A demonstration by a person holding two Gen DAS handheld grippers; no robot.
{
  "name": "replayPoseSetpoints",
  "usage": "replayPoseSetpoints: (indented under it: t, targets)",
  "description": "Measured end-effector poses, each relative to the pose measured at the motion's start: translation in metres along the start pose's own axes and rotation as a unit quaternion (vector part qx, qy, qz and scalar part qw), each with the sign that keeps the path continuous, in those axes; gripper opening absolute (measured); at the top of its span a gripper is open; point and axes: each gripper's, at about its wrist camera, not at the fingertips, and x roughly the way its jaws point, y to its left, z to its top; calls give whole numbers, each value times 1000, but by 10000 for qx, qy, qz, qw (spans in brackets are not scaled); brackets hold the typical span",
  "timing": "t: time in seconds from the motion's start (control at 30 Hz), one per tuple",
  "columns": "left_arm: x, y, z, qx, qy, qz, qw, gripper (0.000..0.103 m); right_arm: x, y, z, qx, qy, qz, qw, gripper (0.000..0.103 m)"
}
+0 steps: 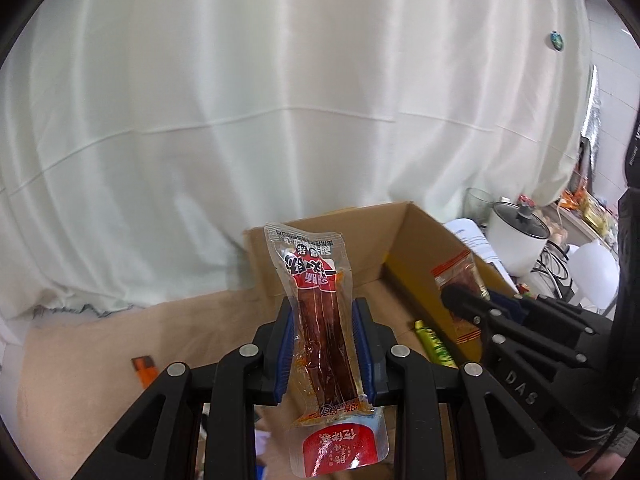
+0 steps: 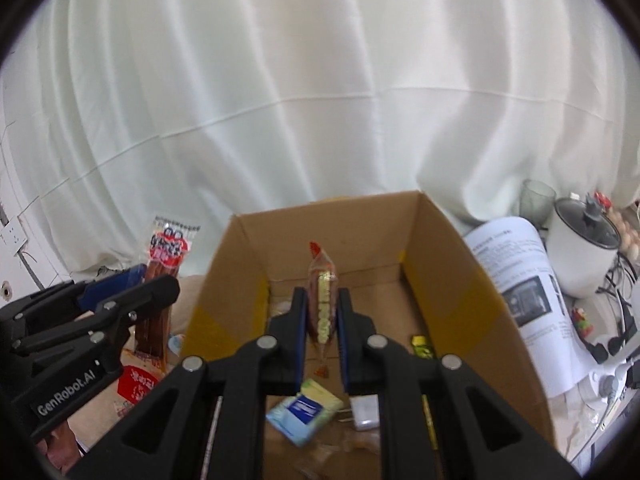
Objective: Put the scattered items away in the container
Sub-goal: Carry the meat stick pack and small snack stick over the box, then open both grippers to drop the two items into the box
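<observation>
Tongs, left (image 1: 323, 332) clamping long red sausage packet (image 1: 320, 312), right (image 2: 322, 316) clamping small snack packet (image 2: 321, 304).

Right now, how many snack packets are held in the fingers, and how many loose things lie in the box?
Held snack packets: 2 (long red sausage packet, small orange packet)
Loose in cardboard box: 3 (blue-white packet, grey-white packet, green-yellow stick)
Total: 5

Readable stuff is slim: the left gripper (image 2: 160, 288) has a white "GenRobot.AI" label on its black body, and the right gripper (image 1: 456, 296) shows "DAS" in raised letters on its arm. The long sausage packet (image 1: 320, 320) has Chinese print, upside down, too garbled for me to read.
</observation>
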Motion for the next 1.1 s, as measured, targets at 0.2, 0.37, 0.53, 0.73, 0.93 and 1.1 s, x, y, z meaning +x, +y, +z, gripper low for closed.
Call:
replayPoseSetpoints:
  t: [0.2, 0.37, 0.53, 0.73, 0.93, 1.1]
  targets:
    - [16, -20, -1, 36, 214, -199, 9996, 28, 1, -27, -6, 197, 146, -169, 9996, 17]
    - [34, -31, -8, 99, 435, -271, 9986, 28, 6, -39, -12, 226, 315, -166, 9991, 17]
    - [49, -35, -17, 73, 636, -268, 9976, 30, 10, -46, -16, 288, 409, -180, 9986, 17]
    - [53, -38, -20, 105, 711, -176, 9973, 32, 16, -47, -20, 247, 578, -170, 9979, 17]
    - [62, -44, -20, 289, 1054, 81, 9940, 41, 19, -45, -21, 185, 683, -246, 9972, 18]
    - [57, -37, -16, 147, 937, 67, 9955, 67, 16, -52, -19, 302, 661, -536, 9959, 61]
